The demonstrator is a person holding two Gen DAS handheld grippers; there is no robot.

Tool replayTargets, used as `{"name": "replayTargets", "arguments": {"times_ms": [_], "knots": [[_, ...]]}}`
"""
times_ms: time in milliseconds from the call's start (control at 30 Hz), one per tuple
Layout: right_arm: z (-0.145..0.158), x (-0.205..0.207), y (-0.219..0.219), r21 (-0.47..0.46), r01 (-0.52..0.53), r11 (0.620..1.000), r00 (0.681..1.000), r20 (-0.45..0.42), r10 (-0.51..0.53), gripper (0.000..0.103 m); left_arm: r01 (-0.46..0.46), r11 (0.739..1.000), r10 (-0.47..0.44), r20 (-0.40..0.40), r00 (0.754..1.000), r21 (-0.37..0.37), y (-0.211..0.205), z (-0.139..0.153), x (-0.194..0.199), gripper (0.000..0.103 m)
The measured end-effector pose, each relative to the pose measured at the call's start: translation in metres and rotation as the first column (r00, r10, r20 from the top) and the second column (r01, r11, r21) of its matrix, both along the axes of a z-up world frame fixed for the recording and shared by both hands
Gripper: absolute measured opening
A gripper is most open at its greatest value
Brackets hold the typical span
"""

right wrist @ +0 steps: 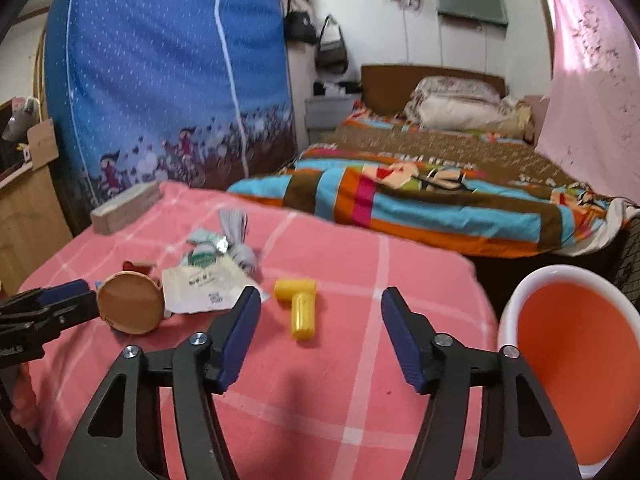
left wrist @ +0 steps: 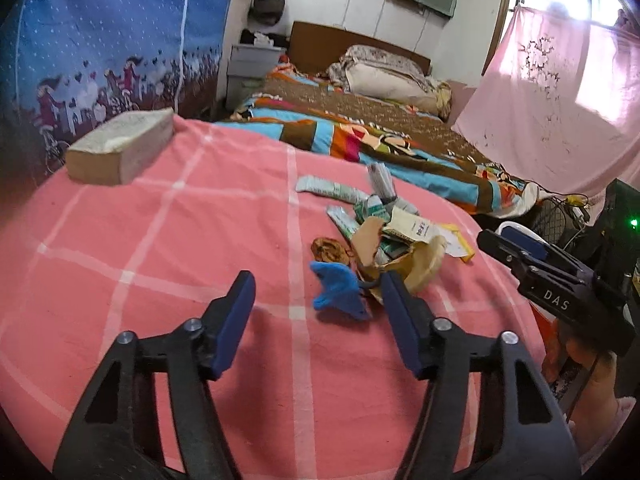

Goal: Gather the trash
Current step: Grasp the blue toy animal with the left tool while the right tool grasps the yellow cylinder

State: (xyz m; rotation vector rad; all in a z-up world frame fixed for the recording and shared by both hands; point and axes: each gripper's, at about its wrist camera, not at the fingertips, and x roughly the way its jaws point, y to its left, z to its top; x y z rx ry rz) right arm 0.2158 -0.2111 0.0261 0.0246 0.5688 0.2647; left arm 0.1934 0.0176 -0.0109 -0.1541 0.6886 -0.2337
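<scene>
A heap of trash lies on the pink checked cloth [left wrist: 160, 280]: a blue crumpled scrap [left wrist: 338, 290], a brown wad [left wrist: 329, 251], torn brown paper [left wrist: 416, 256], white printed wrappers [left wrist: 416, 229] and green-white packets [left wrist: 340, 192]. My left gripper [left wrist: 318, 300] is open, its fingers on either side of the blue scrap. In the right wrist view a yellow plastic piece [right wrist: 300, 306], a round brown disc [right wrist: 131, 307] and a white wrapper [right wrist: 204, 286] lie on the cloth. My right gripper [right wrist: 318, 316] is open and empty just short of the yellow piece. An orange bin with a white rim [right wrist: 576, 360] stands at the right.
A tissue pack [left wrist: 120, 148] lies at the cloth's far left corner. Behind is a bed with a colourful quilt [right wrist: 420, 196], a blue wardrobe cover [right wrist: 168, 80] and a pink curtain [left wrist: 560, 100]. The right gripper's body [left wrist: 556, 280] shows at the left view's right edge.
</scene>
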Motion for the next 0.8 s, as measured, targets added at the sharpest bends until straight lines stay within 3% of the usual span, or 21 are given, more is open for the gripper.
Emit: {"name": "replayTargets", "arguments": {"times_ms": [167,367,500,800], "knots": [[-0.009,0.006,0.007,-0.015,-0.046,0.999,0.997,-0.066,0.045,0.051,0.039,0.999,-0.039,-0.038,0.999,-0.002,-0.005,-0.004,0.004,0.047],[-0.017,0.015,0.009,-0.008,-0.065,0.998,0.990,-0.128,0.063,0.034,0.064,0.998,-0.065,-0.051,0.997,-0.016,-0.005,-0.003,0.006,0.035],[-0.021,0.020,0.002,0.038,-0.061,0.997,0.985,-0.162,0.066,0.015,0.055,0.998,-0.057,-0.047,0.997,-0.033,-0.001,-0.003,0.004,0.032],[-0.016,0.013,0.004,0.045,-0.087,0.995,0.986,-0.137,0.092,0.013,-0.003,0.997,0.004,0.009,1.000,-0.079,0.011,0.002,-0.004,0.030]]}}
